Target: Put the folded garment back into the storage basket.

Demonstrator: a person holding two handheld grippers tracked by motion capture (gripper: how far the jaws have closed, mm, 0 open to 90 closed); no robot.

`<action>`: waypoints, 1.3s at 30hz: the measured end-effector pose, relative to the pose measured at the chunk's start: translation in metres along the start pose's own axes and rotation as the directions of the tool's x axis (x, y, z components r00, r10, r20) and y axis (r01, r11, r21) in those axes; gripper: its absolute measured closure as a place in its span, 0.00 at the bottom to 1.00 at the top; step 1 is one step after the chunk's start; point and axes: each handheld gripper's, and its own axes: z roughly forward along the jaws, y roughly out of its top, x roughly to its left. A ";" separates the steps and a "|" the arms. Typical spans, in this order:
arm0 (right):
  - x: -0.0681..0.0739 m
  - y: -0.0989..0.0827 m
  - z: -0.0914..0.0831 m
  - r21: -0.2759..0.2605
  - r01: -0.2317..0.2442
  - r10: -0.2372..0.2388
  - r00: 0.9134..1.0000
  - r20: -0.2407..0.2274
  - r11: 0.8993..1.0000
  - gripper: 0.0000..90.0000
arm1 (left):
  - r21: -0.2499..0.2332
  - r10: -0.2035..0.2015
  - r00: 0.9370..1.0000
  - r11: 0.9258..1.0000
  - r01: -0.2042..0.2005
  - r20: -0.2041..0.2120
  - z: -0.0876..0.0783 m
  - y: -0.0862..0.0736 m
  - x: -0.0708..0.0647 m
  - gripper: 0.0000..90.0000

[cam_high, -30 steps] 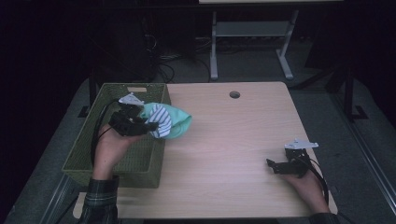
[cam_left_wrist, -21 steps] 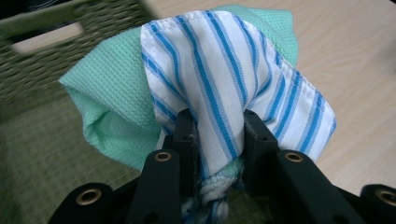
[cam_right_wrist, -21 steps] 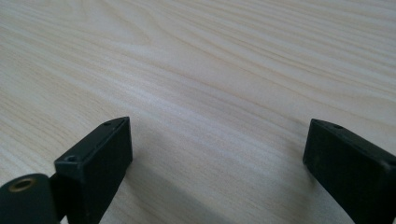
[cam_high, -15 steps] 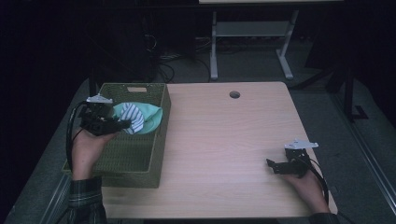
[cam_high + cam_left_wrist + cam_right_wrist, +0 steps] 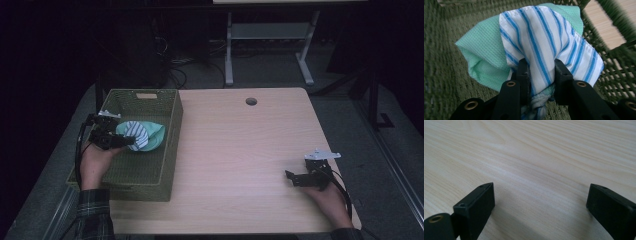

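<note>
While cloth bundle (image 5: 541, 47) is clamped between left gripper (image 5: 114, 141) fingers (image 5: 524, 75) inside basket (image 5: 172, 145), snagging on woven wall is risked at release. Right gripper (image 5: 304, 178) fingers spread, unloaded, on surface (image 5: 240, 150).

From my seat, the bundle of striped white-and-blue woven cotton and mint-green waffle-textured cloth (image 5: 541, 42) looks soft and matt, its green part showing a fine grid weave. My left gripper (image 5: 540, 75) has matt black plastic jaws with brass-coloured metal eyelets (dull, not shiny). The olive-green woven basket (image 5: 172, 135) looks coarse and rough, like plaited cord. Under my right gripper (image 5: 540, 202), the pale wooden table (image 5: 536, 152) is smooth with a slight satin sheen and visible grain.
</note>
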 end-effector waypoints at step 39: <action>0.000 0.000 0.000 -0.001 -0.001 0.001 1.000 0.000 1.000 0.08 | -0.079 -0.029 0.998 0.996 0.033 0.054 0.008 0.006 -0.011 0.20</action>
